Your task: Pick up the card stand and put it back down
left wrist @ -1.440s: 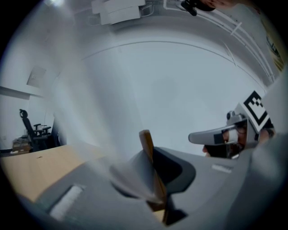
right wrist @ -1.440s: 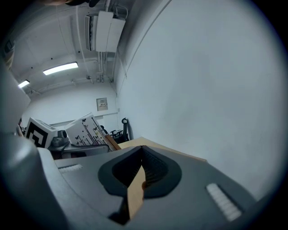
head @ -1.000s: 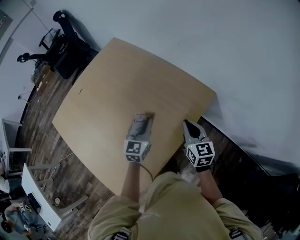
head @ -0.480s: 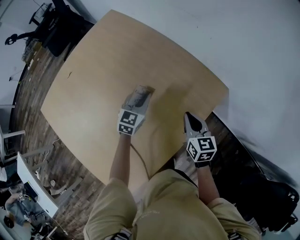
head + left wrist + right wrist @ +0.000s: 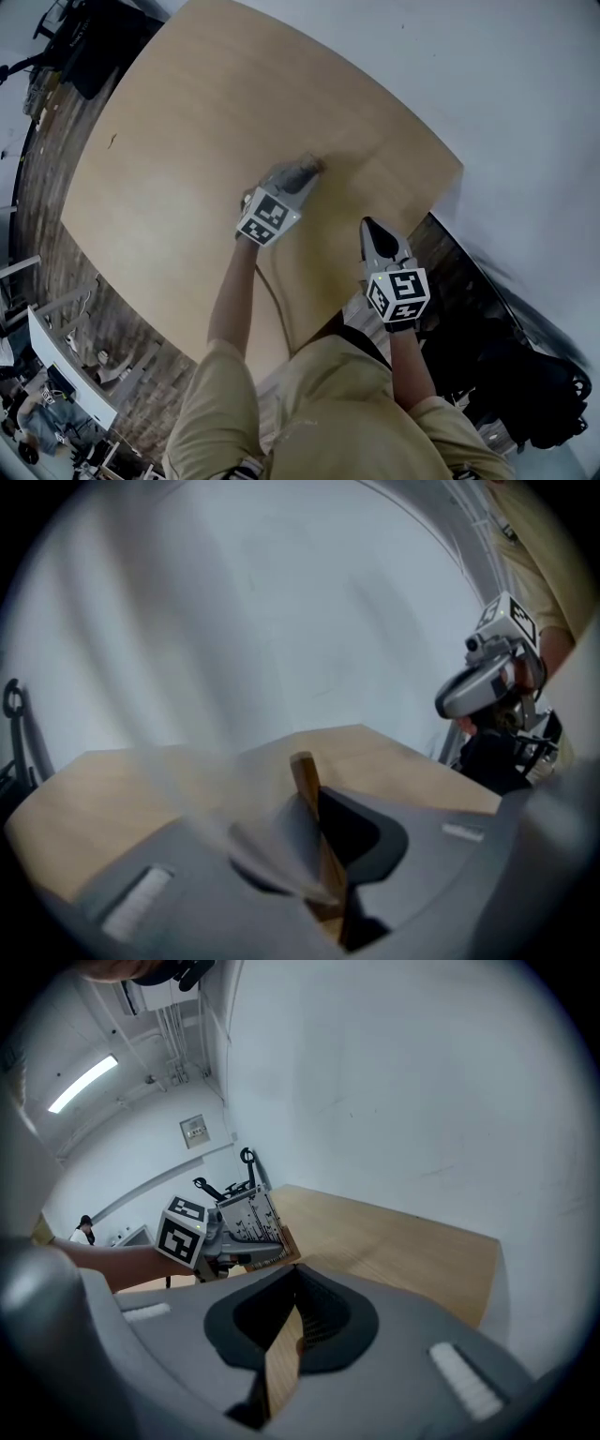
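1. The card stand (image 5: 310,165), a wooden base carrying a printed card, is gripped by the left gripper (image 5: 294,176) near the centre of the head view, over the table (image 5: 178,131).
2. In the left gripper view, the wooden base is seen pinched between the jaws.
3. Whether the base touches the tabletop cannot be told.
4. The right gripper (image 5: 368,228) is held lower right of centre, by the table's edge, with its jaws drawn together and nothing between them.
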